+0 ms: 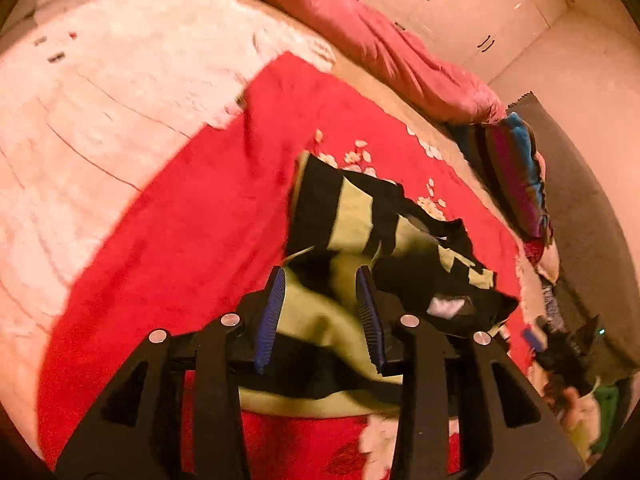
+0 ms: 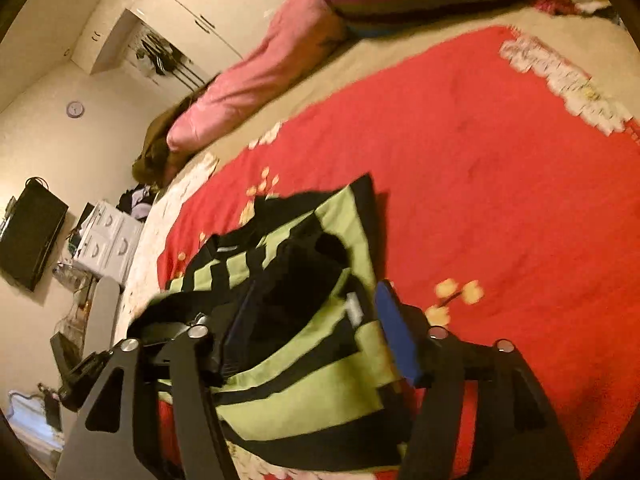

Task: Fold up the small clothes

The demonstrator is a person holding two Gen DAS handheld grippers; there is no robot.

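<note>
While I look down both wrists: striped green-and-black garment [image 1: 352,216] crumpled on red bedspread [image 1: 192,216]; left gripper [image 1: 322,280] fingers slightly parted, right gripper [image 2: 316,292] fingers wider, cloth between, neither visibly pinching.

Red-blanketed bed [image 2: 480,140], white wardrobes [image 1: 480,4] behind

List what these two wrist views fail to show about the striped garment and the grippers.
- Striped garment, left wrist view: near edge hidden behind the left gripper; garment type unclear, bunched and blurred.
- Striped garment, right wrist view: lower part covered by the right gripper linkage and cut off by the bottom edge.
- Small white label: too blurred to read.
- Both views: whether the pads press the fabric is lost in motion blur.
</note>
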